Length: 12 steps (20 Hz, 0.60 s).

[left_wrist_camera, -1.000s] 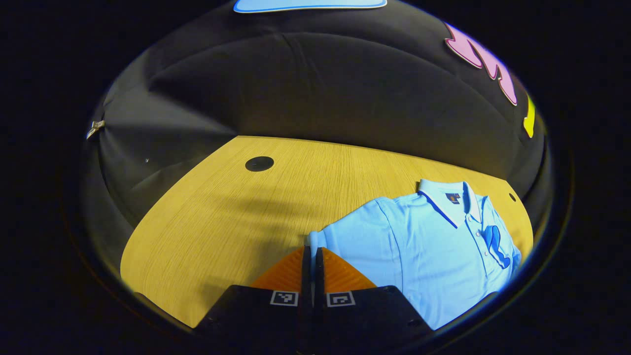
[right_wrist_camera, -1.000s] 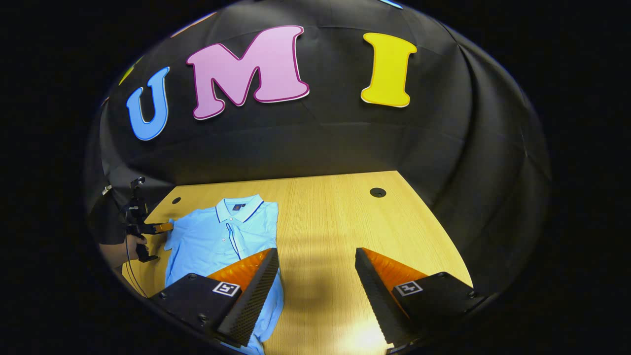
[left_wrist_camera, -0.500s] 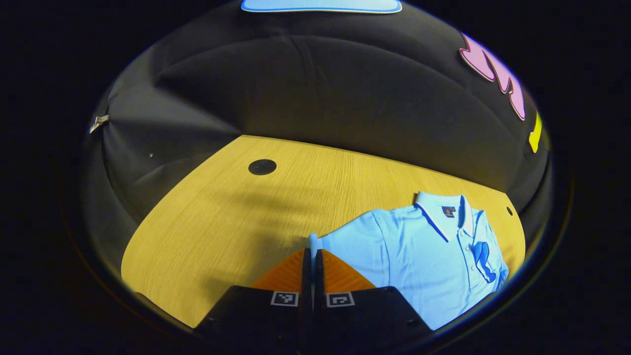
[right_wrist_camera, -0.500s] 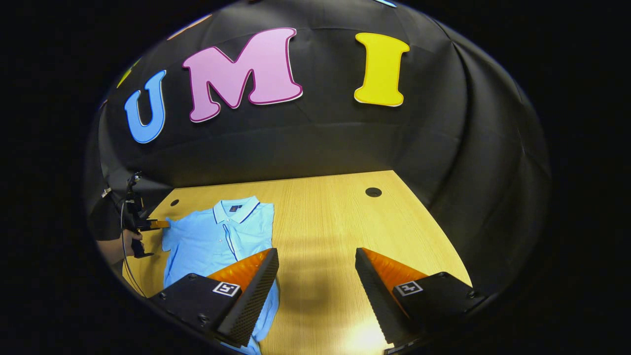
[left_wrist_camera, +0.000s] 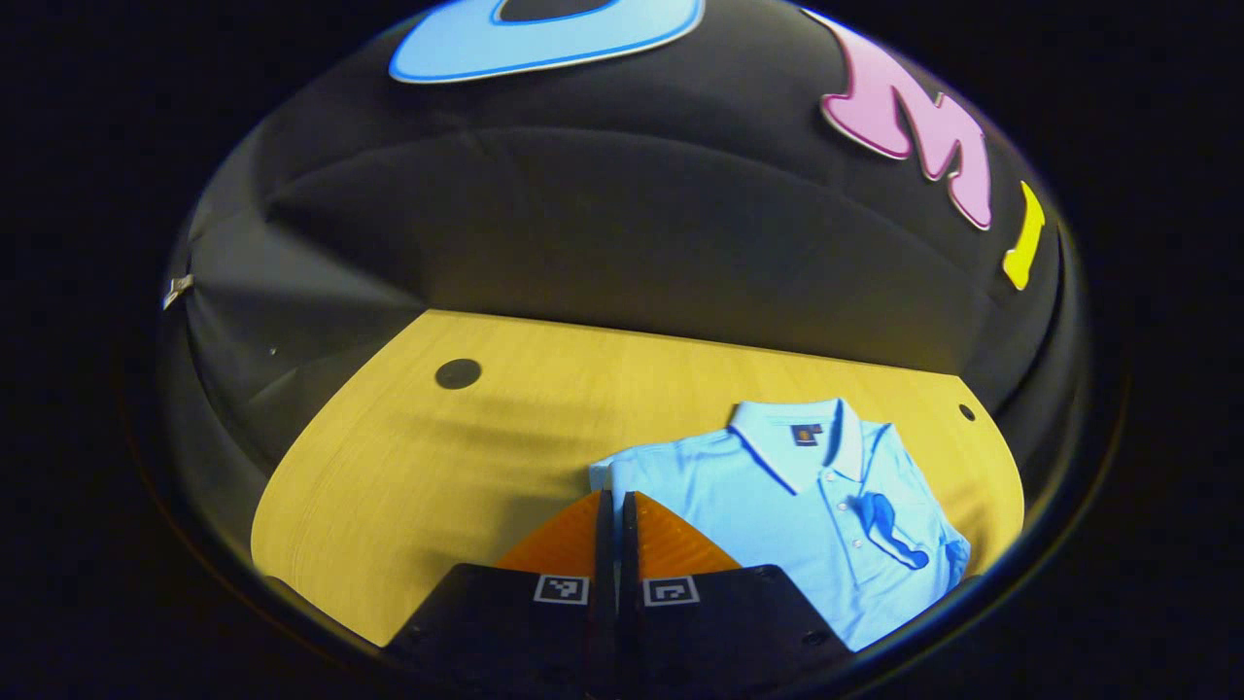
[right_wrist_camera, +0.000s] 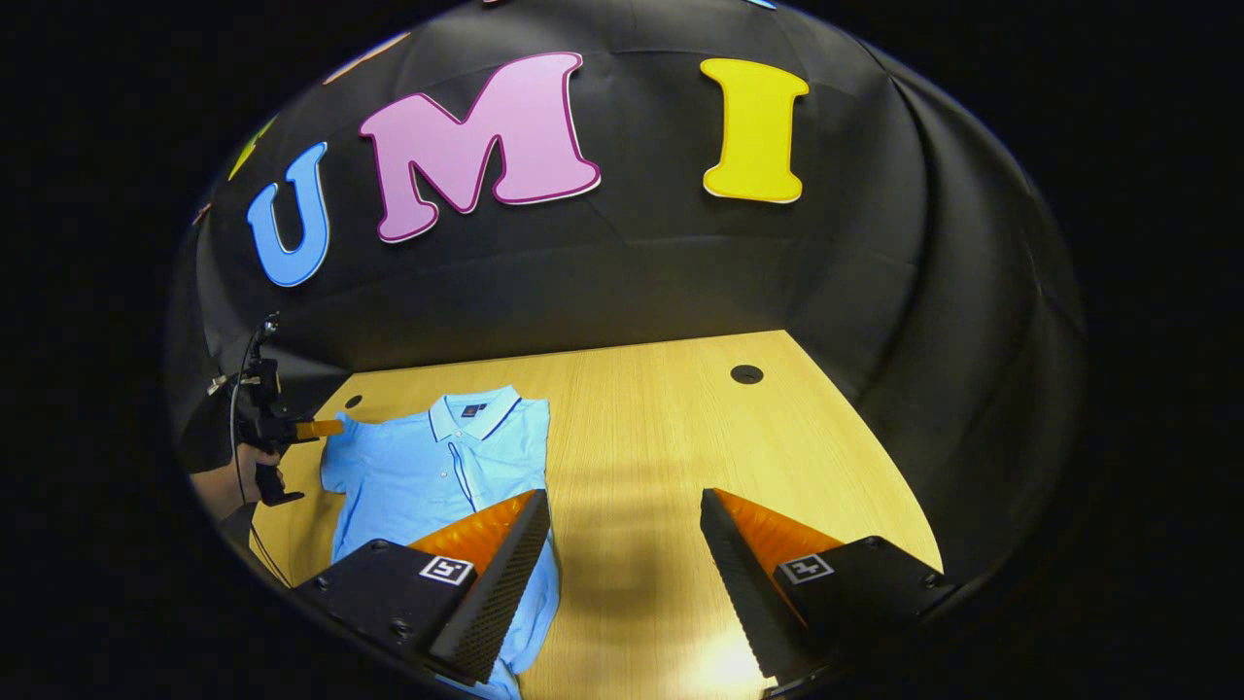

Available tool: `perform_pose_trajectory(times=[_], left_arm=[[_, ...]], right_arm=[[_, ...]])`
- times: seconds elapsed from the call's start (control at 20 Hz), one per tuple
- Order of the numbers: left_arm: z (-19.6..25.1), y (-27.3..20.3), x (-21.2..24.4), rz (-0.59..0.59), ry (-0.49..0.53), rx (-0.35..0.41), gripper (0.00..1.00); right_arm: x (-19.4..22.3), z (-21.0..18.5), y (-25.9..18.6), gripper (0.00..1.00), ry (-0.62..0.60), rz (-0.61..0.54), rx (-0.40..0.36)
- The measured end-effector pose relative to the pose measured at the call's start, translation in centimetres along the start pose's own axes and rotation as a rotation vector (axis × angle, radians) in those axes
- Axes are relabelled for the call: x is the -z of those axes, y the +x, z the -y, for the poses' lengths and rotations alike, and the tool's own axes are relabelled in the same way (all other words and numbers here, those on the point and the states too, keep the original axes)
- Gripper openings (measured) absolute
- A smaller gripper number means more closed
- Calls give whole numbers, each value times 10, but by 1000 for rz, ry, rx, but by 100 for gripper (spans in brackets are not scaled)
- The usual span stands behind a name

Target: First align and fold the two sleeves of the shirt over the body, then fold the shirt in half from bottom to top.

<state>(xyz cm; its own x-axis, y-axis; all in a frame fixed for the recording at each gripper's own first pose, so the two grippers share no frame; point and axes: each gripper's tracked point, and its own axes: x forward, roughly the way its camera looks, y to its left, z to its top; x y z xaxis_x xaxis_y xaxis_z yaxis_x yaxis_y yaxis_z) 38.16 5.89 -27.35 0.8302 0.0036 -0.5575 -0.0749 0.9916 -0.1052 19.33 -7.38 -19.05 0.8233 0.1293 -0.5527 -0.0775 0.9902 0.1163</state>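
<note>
shirt [left_wrist_camera: 777, 506] | light blue polo, collar up | flat on table, one sleeve folded over

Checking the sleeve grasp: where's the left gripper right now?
In the right gripper view the left gripper is at the far left, held in a hand, its tips at the sleeve edge of the blue shirt on the wooden table.

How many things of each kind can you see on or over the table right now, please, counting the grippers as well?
Shirts: 1, the light blue shirt.
Grippers: 2, the left gripper shut on the shirt's sleeve, and the right gripper open over the table.
Round holes in the tabletop: 2, the left hole and the right hole.
Total: 5.
</note>
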Motion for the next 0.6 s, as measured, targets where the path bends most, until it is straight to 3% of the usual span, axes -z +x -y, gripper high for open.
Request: perform_pose_trajectory(times=[0.6], left_arm=[[140, -10, 8, -33, -18, 227, 6]], right_arm=[[5, -8, -2, 98, -40, -8, -40]])
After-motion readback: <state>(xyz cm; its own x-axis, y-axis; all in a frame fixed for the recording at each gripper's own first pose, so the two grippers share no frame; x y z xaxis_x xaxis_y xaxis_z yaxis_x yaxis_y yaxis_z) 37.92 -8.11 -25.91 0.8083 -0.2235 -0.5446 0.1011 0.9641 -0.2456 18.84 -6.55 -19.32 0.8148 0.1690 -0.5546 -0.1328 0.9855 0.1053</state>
